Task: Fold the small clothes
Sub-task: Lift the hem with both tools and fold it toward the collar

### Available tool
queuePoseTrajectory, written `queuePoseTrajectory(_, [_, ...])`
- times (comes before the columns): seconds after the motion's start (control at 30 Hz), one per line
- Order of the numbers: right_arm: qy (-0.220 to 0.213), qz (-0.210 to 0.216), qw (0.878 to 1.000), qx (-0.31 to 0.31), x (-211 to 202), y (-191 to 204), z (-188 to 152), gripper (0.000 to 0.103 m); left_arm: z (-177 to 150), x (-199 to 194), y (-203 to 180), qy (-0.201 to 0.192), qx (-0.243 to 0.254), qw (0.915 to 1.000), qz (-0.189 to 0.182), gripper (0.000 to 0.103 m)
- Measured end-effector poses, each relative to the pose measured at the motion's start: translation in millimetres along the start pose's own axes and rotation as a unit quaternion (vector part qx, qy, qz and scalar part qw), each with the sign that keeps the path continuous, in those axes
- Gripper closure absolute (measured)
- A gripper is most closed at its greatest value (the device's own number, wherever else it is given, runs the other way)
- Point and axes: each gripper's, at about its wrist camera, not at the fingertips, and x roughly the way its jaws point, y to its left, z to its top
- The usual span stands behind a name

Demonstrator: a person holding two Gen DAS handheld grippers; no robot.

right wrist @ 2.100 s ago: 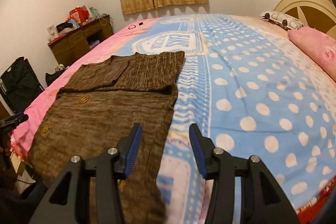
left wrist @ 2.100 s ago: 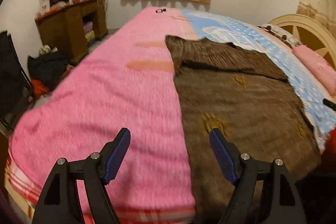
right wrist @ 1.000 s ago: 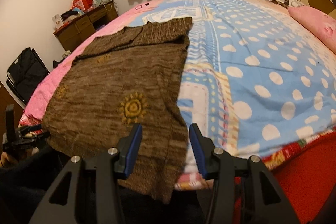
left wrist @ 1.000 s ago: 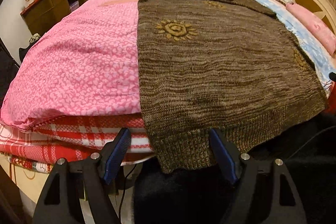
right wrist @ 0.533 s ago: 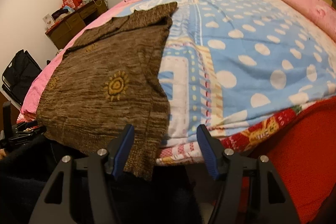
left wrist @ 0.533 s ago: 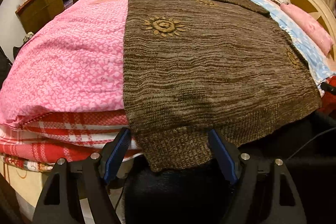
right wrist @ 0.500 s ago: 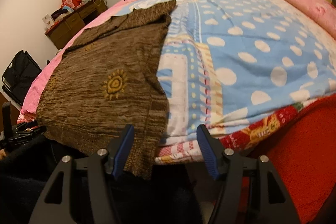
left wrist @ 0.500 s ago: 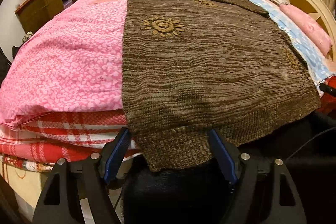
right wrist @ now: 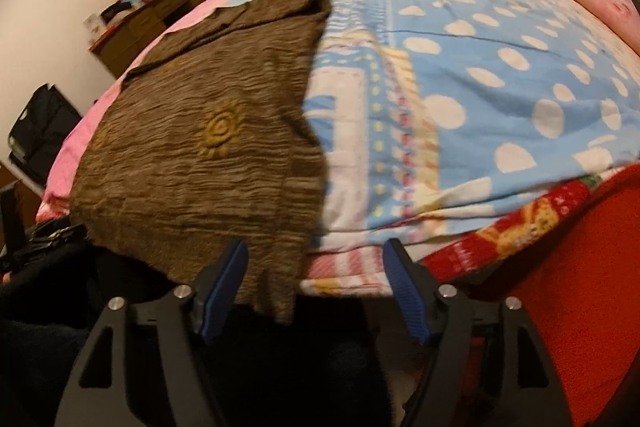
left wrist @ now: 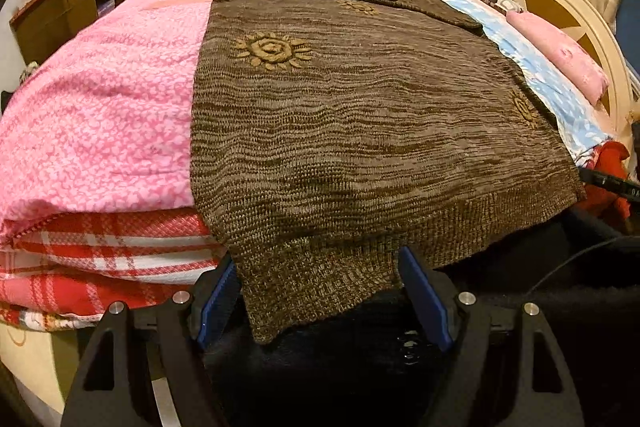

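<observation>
Left wrist view, from left to right: a wooden desk (left wrist: pixel 76 7) stands against the far wall with clutter on top, then the pink blanket (left wrist: pixel 100 119) covers the left part of the bed over a red plaid layer (left wrist: pixel 100 251) at the bed's edge. The brown knitted sweater (left wrist: pixel 360 131) lies spread flat across the middle of the bed, its ribbed hem hanging over the near edge. The left tongs (left wrist: pixel 320 303) are spread apart, with the sweater's near-left hem corner hanging between the blue pads; whether a pad touches the cloth I cannot tell. Further right come the blue bedspread (left wrist: pixel 536 67), a pink pillow (left wrist: pixel 556 55) and the cream headboard (left wrist: pixel 576 15).

Right wrist view, left to right: a black bag (right wrist: pixel 40 131) sits by the wall, the desk (right wrist: pixel 148 23) behind it, then the sweater (right wrist: pixel 208 155) with a sun motif, its near-right corner drooping over the bed edge. The right tongs (right wrist: pixel 316 291) are also apart, the left pad just beside that hanging corner, gripping nothing. To the right lies the blue polka-dot bedspread (right wrist: pixel 500 75), with red fabric (right wrist: pixel 580 267) at the lower right.
</observation>
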Motion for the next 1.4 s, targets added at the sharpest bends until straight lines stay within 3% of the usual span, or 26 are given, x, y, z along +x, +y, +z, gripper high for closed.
queuePoseTrajectory(0.17, [0.023, 0.02, 1.0, 0.0, 19.1, 4.0, -4.1, 0.039, 0.2, 9.0, 9.8, 0.005, -0.03, 0.9992, -0.027, 0.026])
queuePoseTrajectory(0.23, [0.022, 0.022, 1.0, -0.001, 22.7, 4.7, -5.2, 0.039, -0.8, 7.8, 10.1, 0.001, -0.034, 0.9986, -0.041, 0.038])
queuePoseTrajectory(0.27, [0.02, 0.024, 1.0, 0.001, 23.3, 4.1, -4.6, 0.041, -0.3, 8.1, 8.4, 0.0, -0.032, 0.9984, -0.048, 0.048])
queuePoseTrajectory(0.3, [0.02, 0.026, 0.999, 0.003, 22.8, 3.3, -3.4, 0.048, 0.3, 8.4, 6.5, 0.0, -0.028, 0.9983, -0.051, 0.06])
queuePoseTrajectory(0.4, [0.039, 0.063, 0.997, 0.02, 26.7, -0.8, -2.2, 0.092, 0.9, 8.7, 4.0, 0.001, -0.024, 0.9972, -0.071, 0.084])
queuePoseTrajectory(0.47, [0.051, 0.076, 0.996, 0.016, 28.6, 3.5, -4.7, 0.093, 1.1, 5.1, 3.2, -0.003, -0.021, 0.9965, -0.081, 0.091])
queuePoseTrajectory(0.53, [0.057, 0.09, 0.994, 0.008, 25.6, 9.0, -4.6, 0.094, 3.5, -4.2, 3.6, -0.014, -0.019, 0.9953, -0.094, 0.092])
queuePoseTrajectory(0.63, [0.034, 0.159, 0.986, 0.024, 1.4, 10.6, 1.5, 0.094, 8.7, -30.0, 6.8, -0.048, -0.022, 0.9891, -0.137, 0.092])
queuePoseTrajectory(0.73, [-0.017, 0.233, 0.971, 0.053, -34.0, 1.6, 10.7, 0.094, 16.9, -52.8, 13.4, -0.087, -0.037, 0.979, -0.181, 0.093])
queuePoseTrajectory(0.8, [-0.039, 0.267, 0.96, 0.071, -44.8, -6.0, 12.1, 0.094, 19.8, -56.9, 19.3, -0.096, -0.049, 0.977, -0.184, 0.093])
queuePoseTrajectory(0.83, [-0.043, 0.269, 0.959, 0.078, -44.7, -7.4, 12.3, 0.094, 19.9, -55.5, 20.8, -0.093, -0.05, 0.9789, -0.175, 0.093])
queuePoseTrajectory(0.9, [-0.03, 0.214, 0.973, 0.078, -35.1, -8.9, 8.1, 0.094, 18.5, -48.5, 20.7, -0.083, -0.043, 0.984, -0.152, 0.092])
queuePoseTrajectory(0.97, [-0.008, 0.189, 0.978, 0.084, -20.6, -12.1, 0.0, 0.094, 14.5, -44.0, 24.0, -0.074, -0.047, 0.9848, -0.15, 0.093])
queuePoseTrajectory(1.1, [0.011, 0.189, 0.978, 0.089, -11.0, -10.7, -6.2, 0.094, 15.5, -42.4, 19.4, -0.073, -0.041, 0.9846, -0.153, 0.093])
queuePoseTrajectory(1.4, [-0.041, 0.262, 0.958, 0.111, -29.9, -3.1, 23.2, 0.094, 43.1, -69.0, 29.8, -0.112, -0.079, 0.9723, -0.19, 0.093])
